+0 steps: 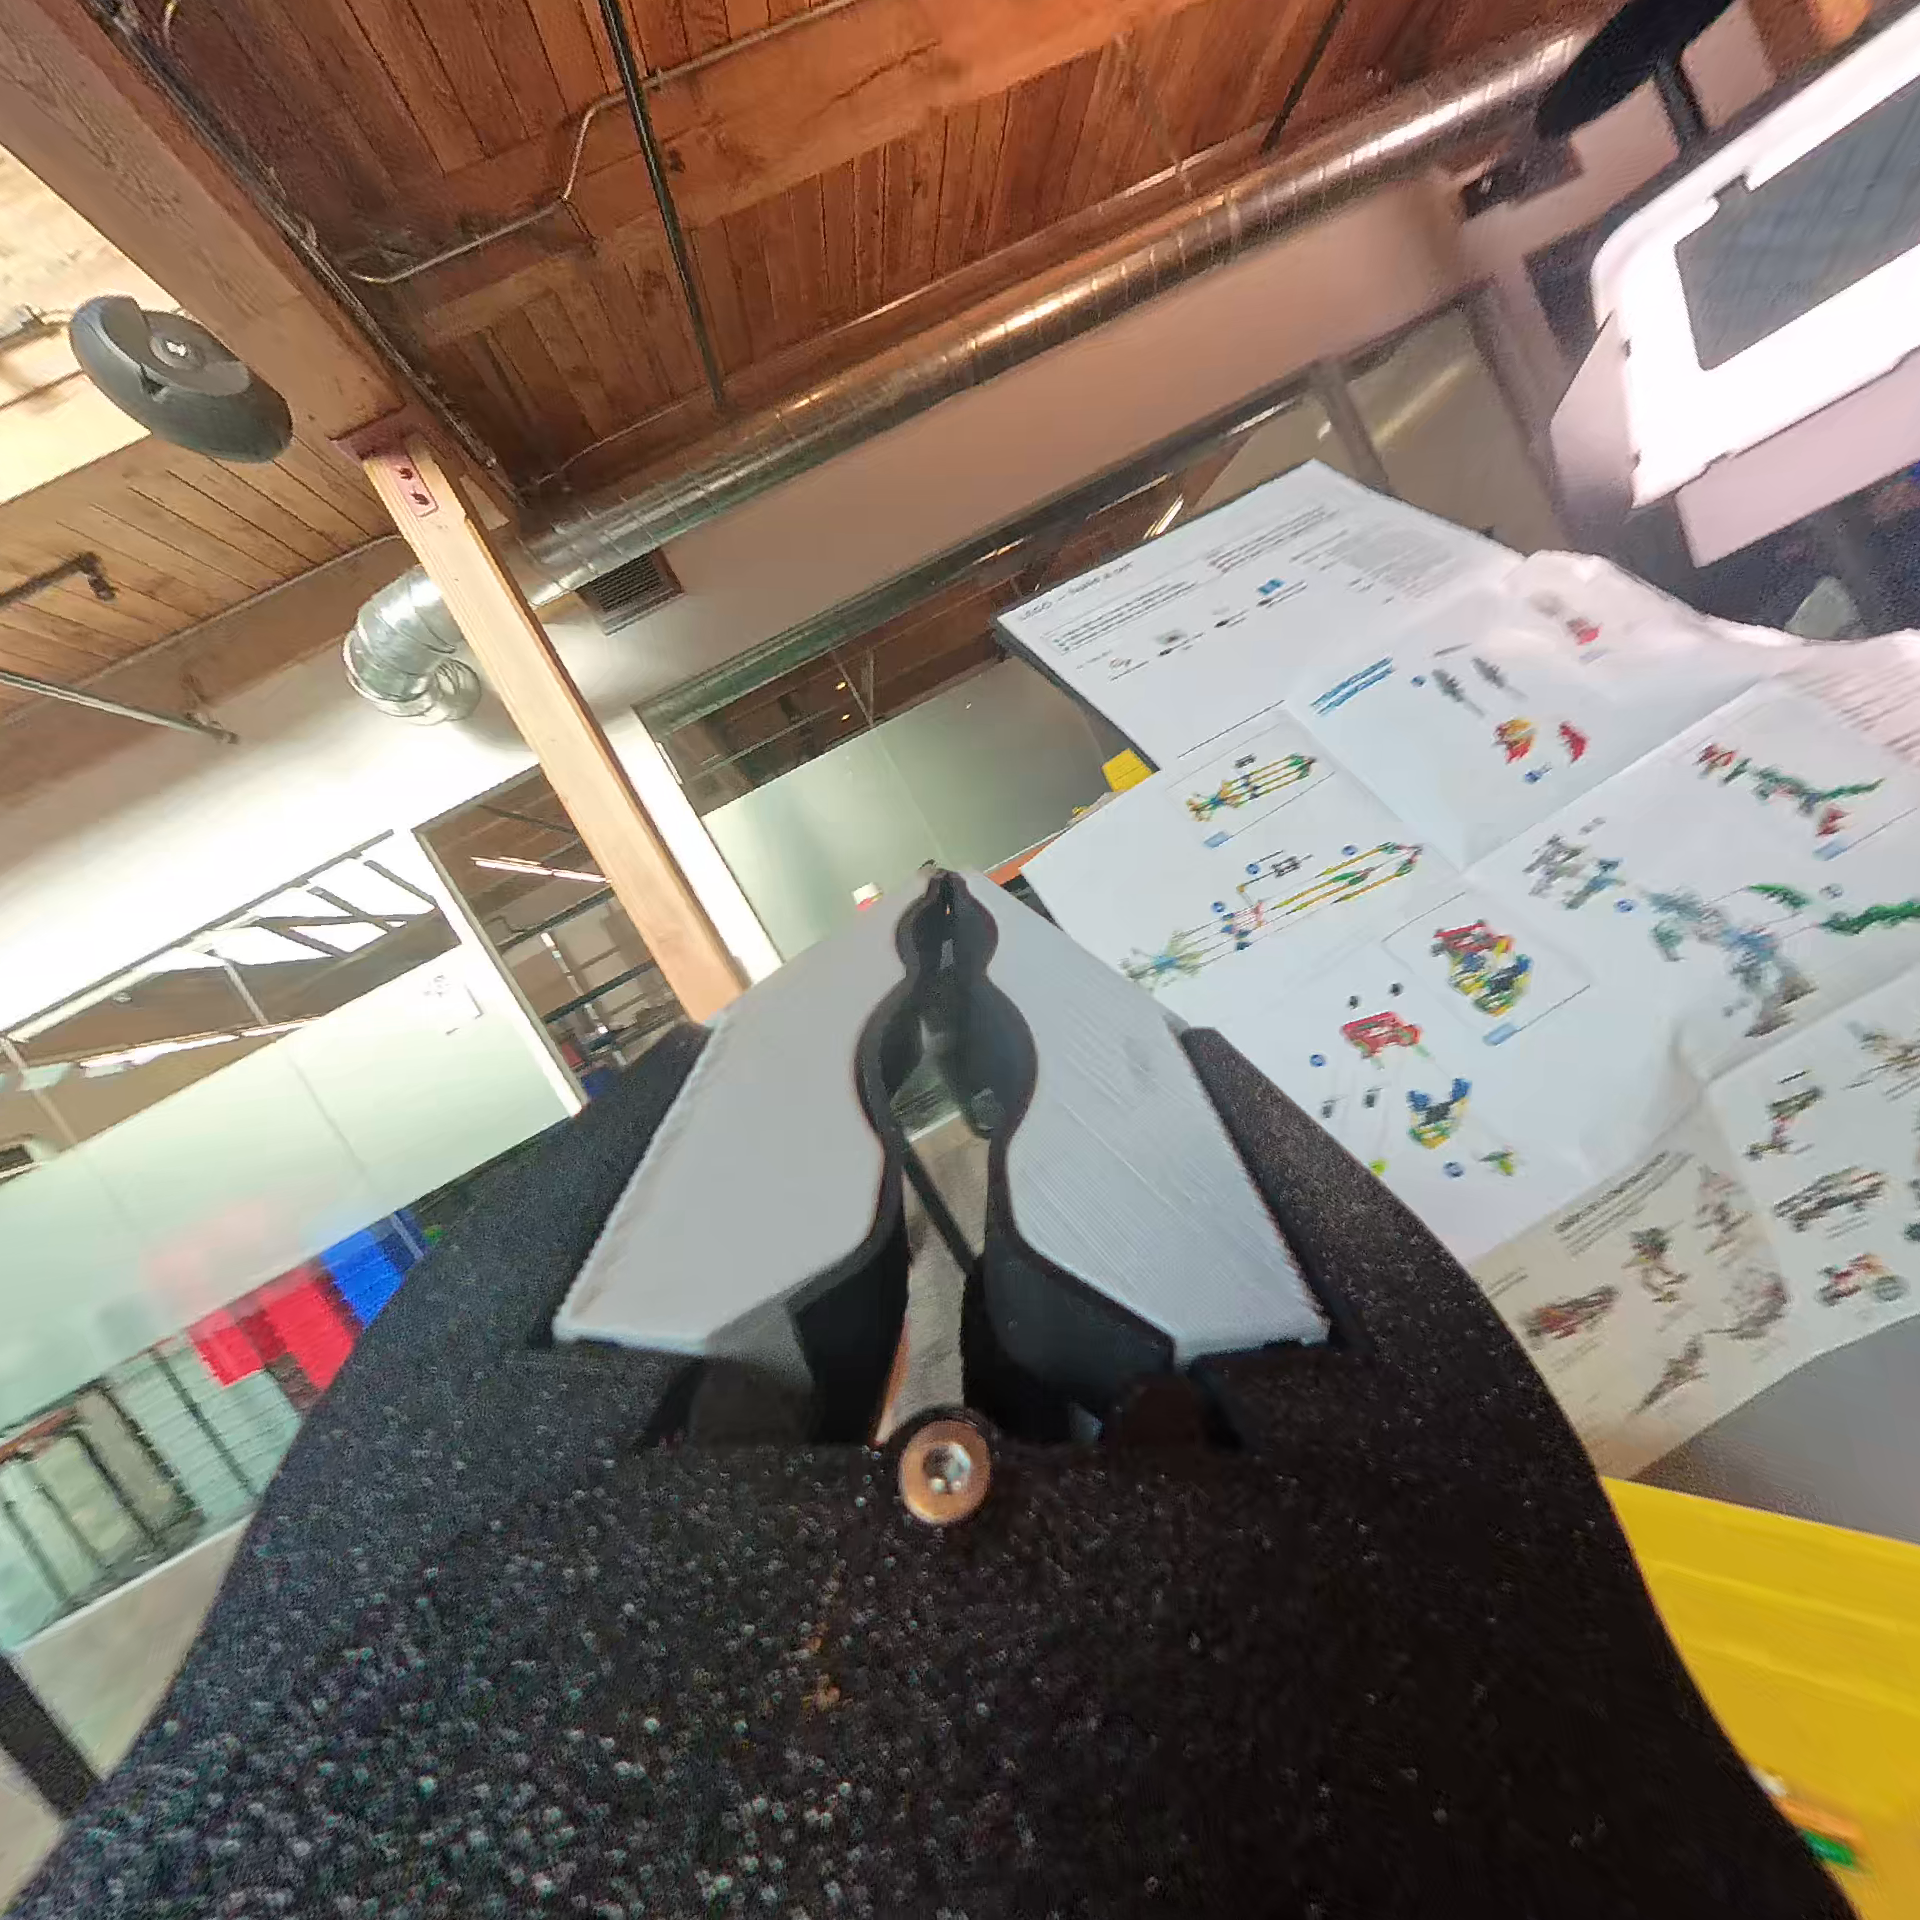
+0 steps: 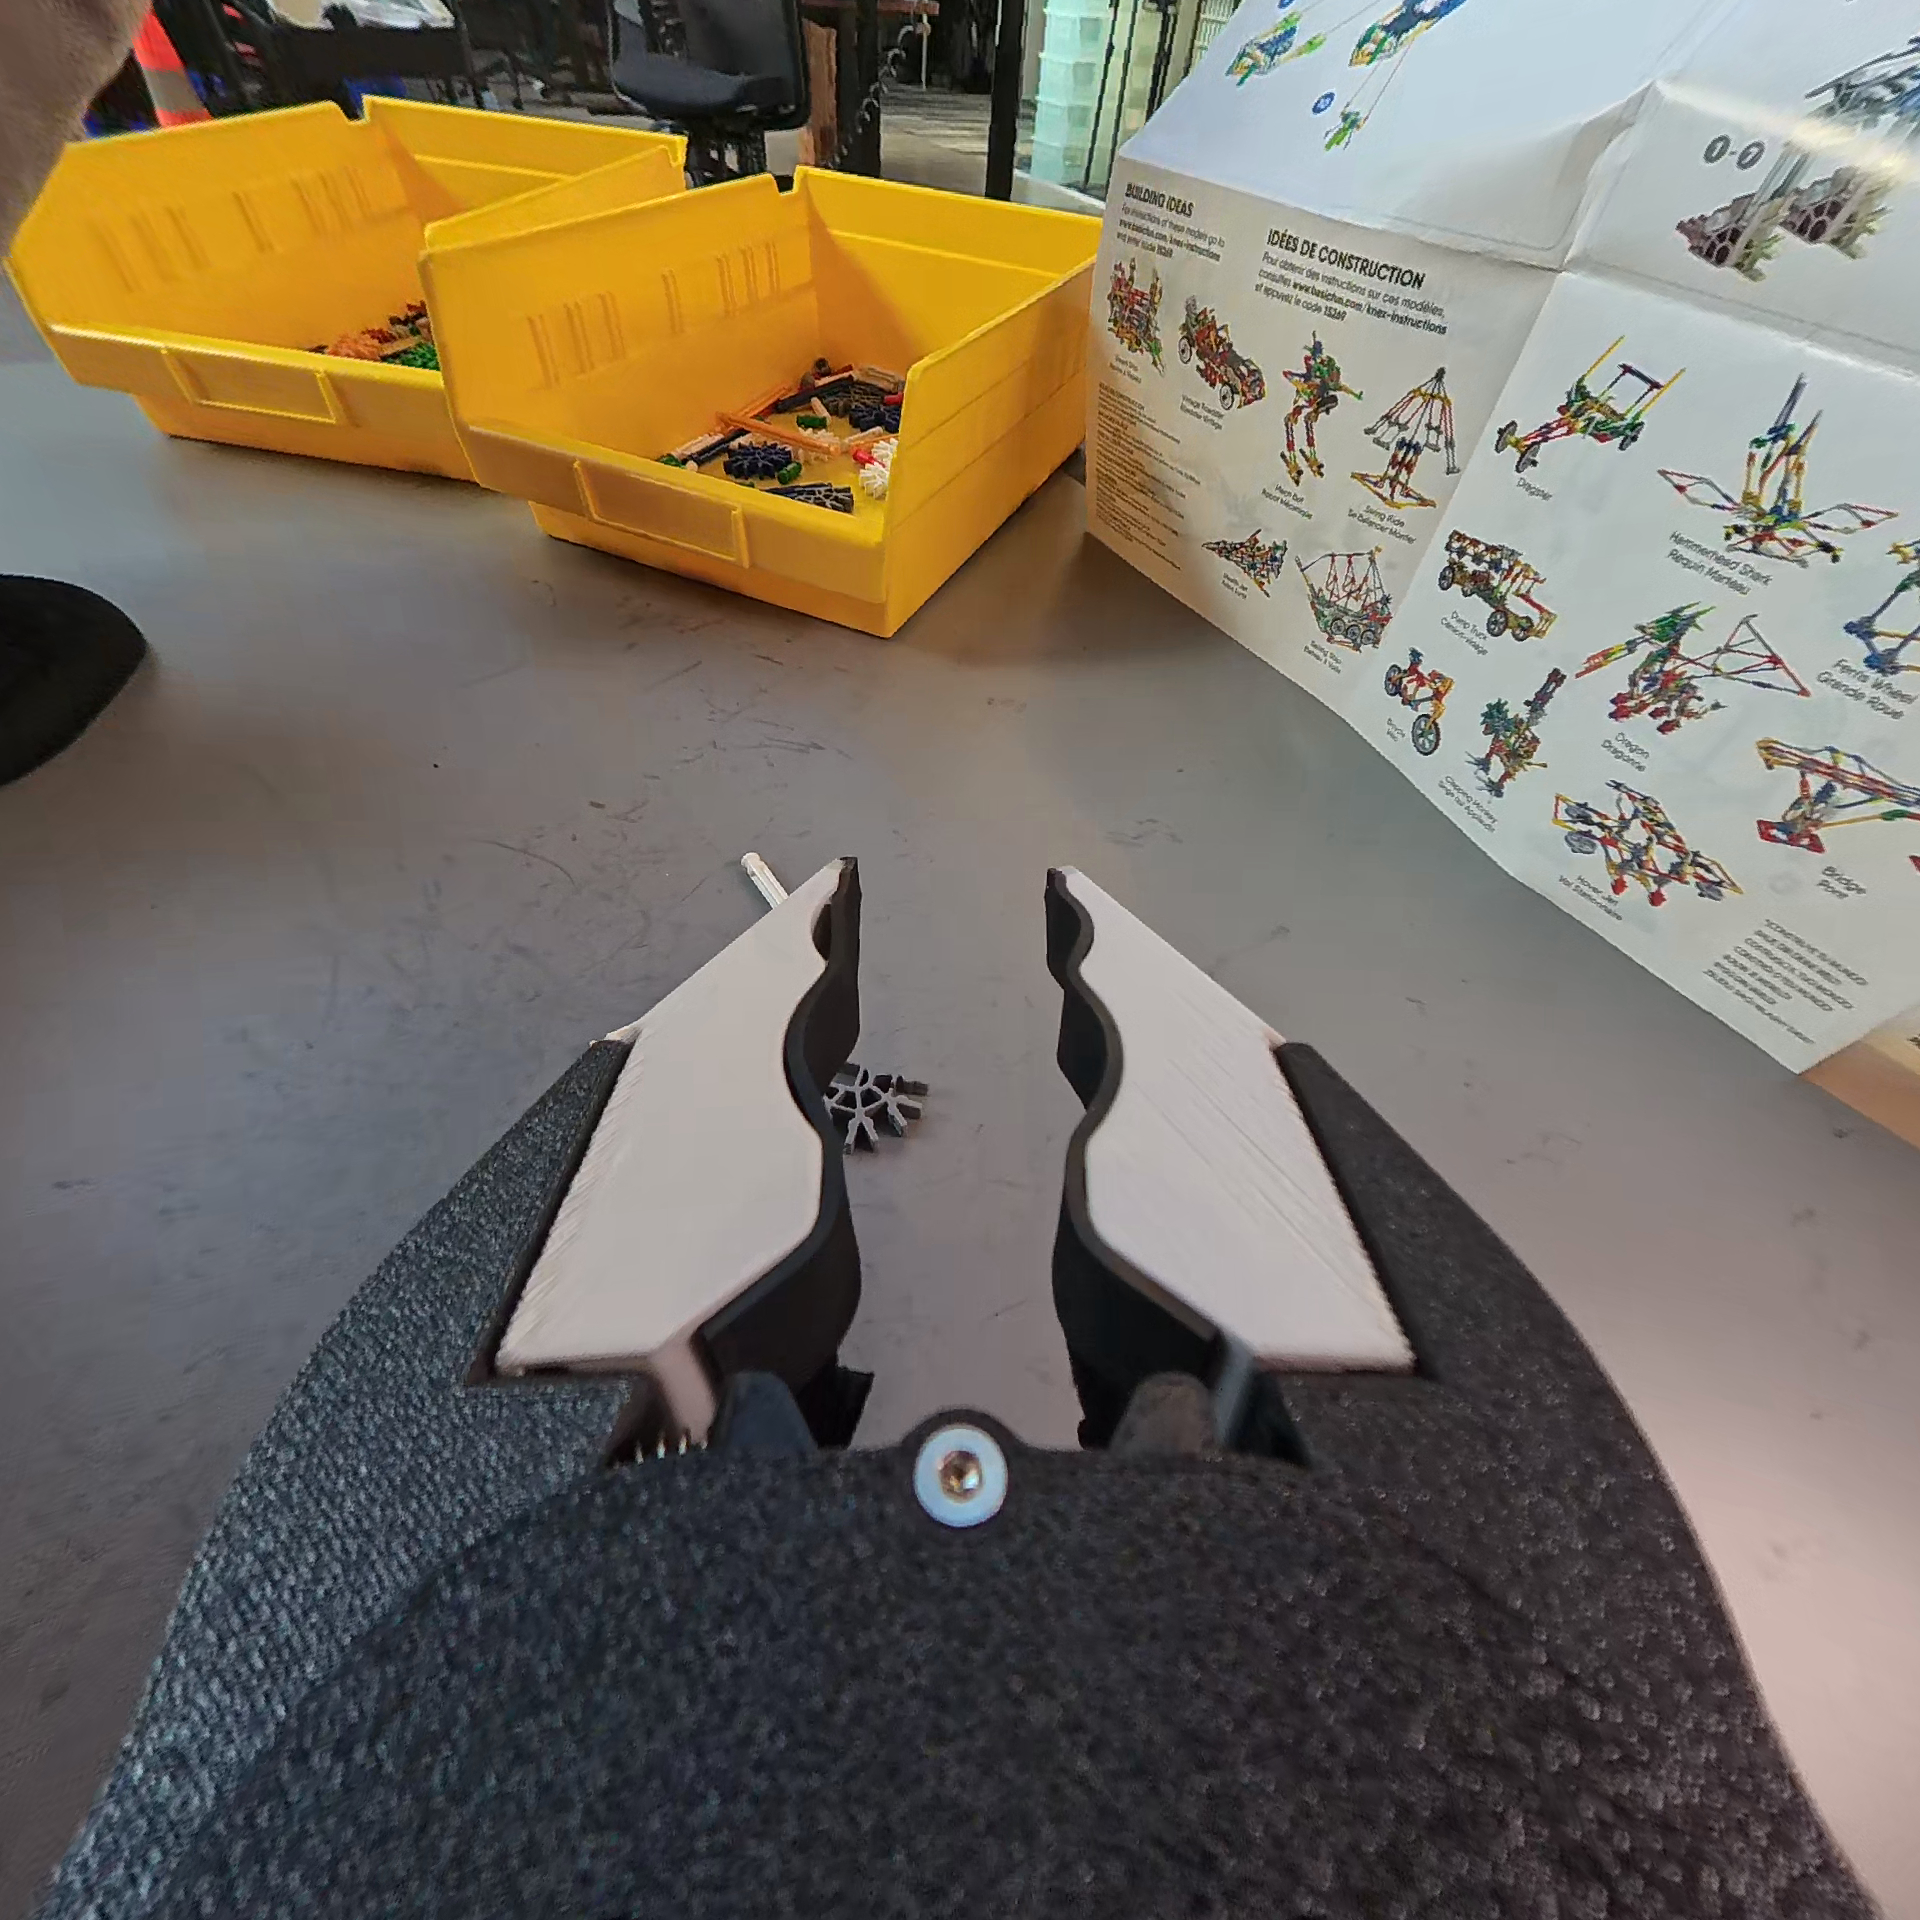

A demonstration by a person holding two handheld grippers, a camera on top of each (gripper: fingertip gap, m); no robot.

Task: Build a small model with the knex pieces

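The large folded instruction sheet (image 2: 1558,499) propped at the right of the right wrist view carries printed headings, captions and small pictures of colourful rod-and-connector models; its wording is left unread here, and in the left wrist view the same sheet (image 1: 1507,883) fills the right middle, blurred. The right gripper (image 2: 952,883) hovers low over the grey table (image 2: 416,831) in the lower centre, its jaws spread wide with nothing between them. Under it, just beside the inner edge of its left finger, lies a small grey snowflake-shaped connector (image 2: 873,1103) flat on the table, and the tip of a thin white rod (image 2: 764,875) pokes out past that finger at centre frame. In the upper left stand two yellow bins (image 2: 727,416), touching side by side, each holding a scatter of mixed coloured building pieces (image 2: 810,447). The table is scuffed and matt. The left gripper (image 1: 943,894) points upward into the room, jaws pressed together at the tips, seemingly with nothing in them. Behind it run a wooden plank ceiling (image 1: 831,208), a silver duct (image 1: 987,343), a wooden post (image 1: 551,727) and frosted glass partitions (image 1: 312,1091), with a corner of a yellow bin (image 1: 1787,1662) at lower right
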